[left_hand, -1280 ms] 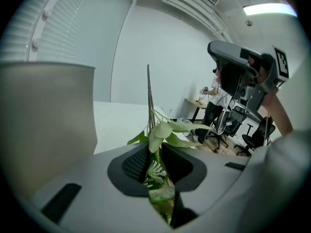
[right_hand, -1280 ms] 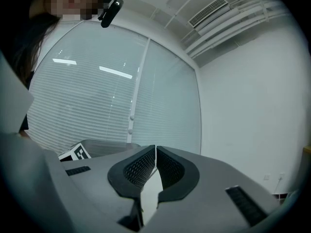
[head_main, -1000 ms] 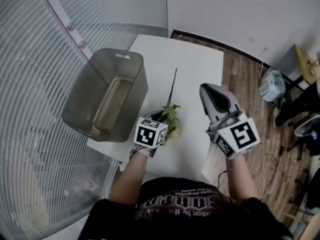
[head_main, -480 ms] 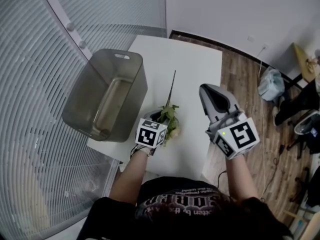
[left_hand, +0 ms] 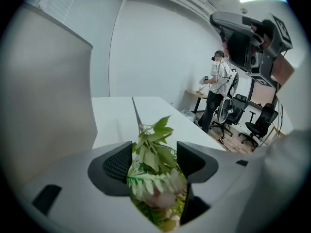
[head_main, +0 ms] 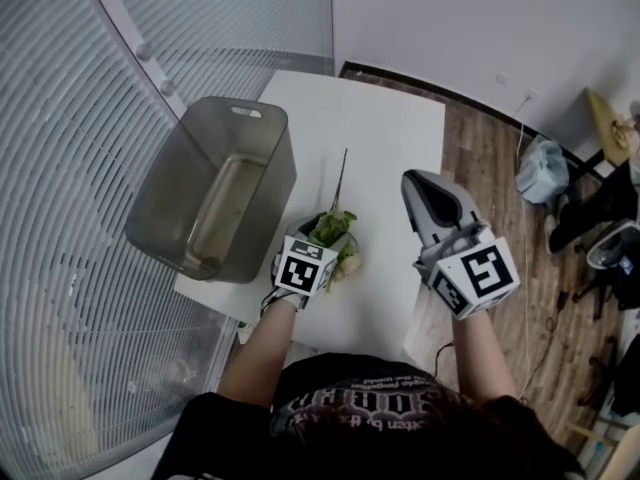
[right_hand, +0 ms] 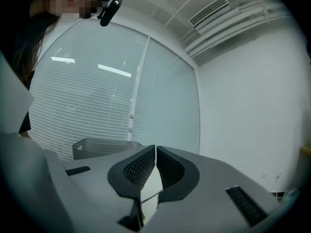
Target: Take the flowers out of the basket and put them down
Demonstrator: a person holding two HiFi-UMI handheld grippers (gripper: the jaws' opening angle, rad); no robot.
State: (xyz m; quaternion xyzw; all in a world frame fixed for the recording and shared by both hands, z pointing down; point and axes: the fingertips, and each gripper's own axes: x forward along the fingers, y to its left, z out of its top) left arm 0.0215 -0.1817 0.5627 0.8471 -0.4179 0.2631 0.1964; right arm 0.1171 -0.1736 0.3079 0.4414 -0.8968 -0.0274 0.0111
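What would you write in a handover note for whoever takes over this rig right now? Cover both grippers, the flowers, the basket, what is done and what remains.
Left gripper: jaws opening, with the artificial sprig of green leaves and pale blossoms between them.
Right gripper: shut, empty, raised near the white table's right edge.
Sprig: lies on the table, thin stem pointing away. The translucent grey plastic basket beside it looks empty.
Done: flowers out and set down.
Left to do: finish the release and draw the left gripper clear.

head: steeply down; gripper views: low, close, along jaws; shared: basket (head_main: 160,193)
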